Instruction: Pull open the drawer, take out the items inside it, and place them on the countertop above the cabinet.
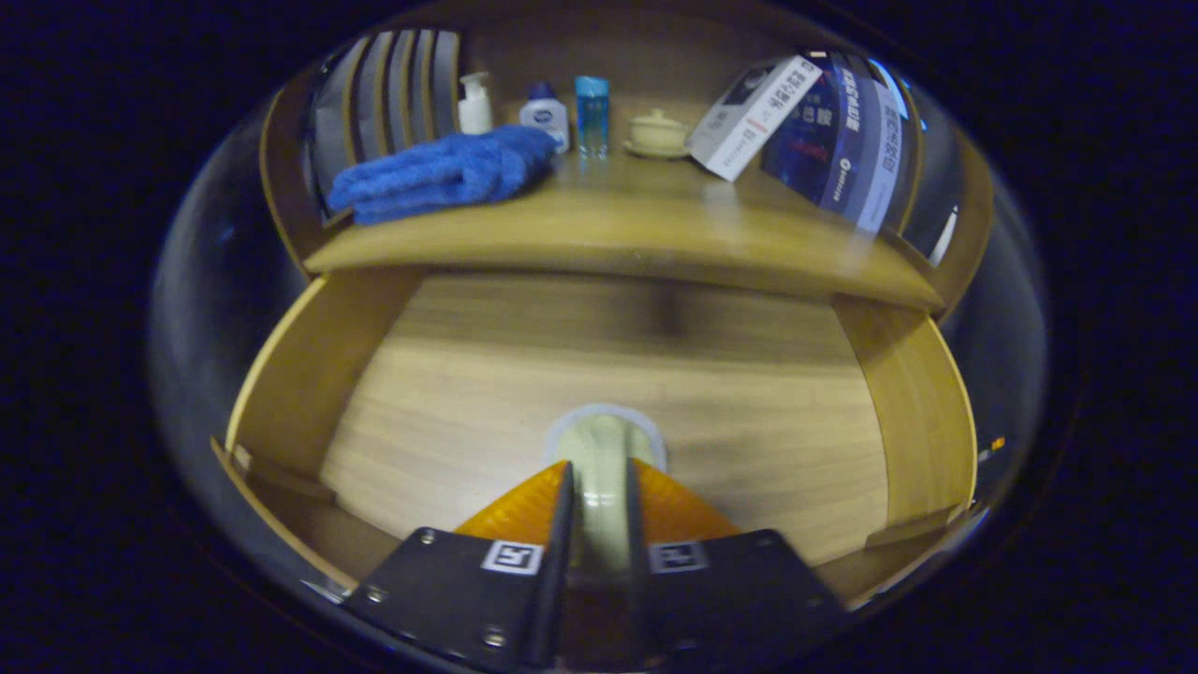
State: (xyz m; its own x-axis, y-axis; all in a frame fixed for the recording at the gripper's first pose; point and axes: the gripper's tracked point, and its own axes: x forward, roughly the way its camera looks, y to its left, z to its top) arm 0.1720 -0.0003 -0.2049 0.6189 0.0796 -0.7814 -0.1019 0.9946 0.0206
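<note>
The wooden drawer (309,374) stands pulled open below the countertop (636,225), and its pale floor shows beyond my fingers. My gripper (599,468) is shut on a small pale cream object (604,432) with a light rim, held between both fingers over the drawer floor. What kind of item it is I cannot tell. On the countertop lie a folded blue towel (440,173), a white pump bottle (474,105), a white bottle with a blue cap (546,112), a clear blue cup (591,114), a cream lidded pot (658,133) and a white box (753,117) leaning at the right.
The drawer's side walls (922,412) rise left and right of the fingers. The countertop's front edge (618,257) overhangs the back of the drawer. Bare wood on the counter lies between the towel and the white box.
</note>
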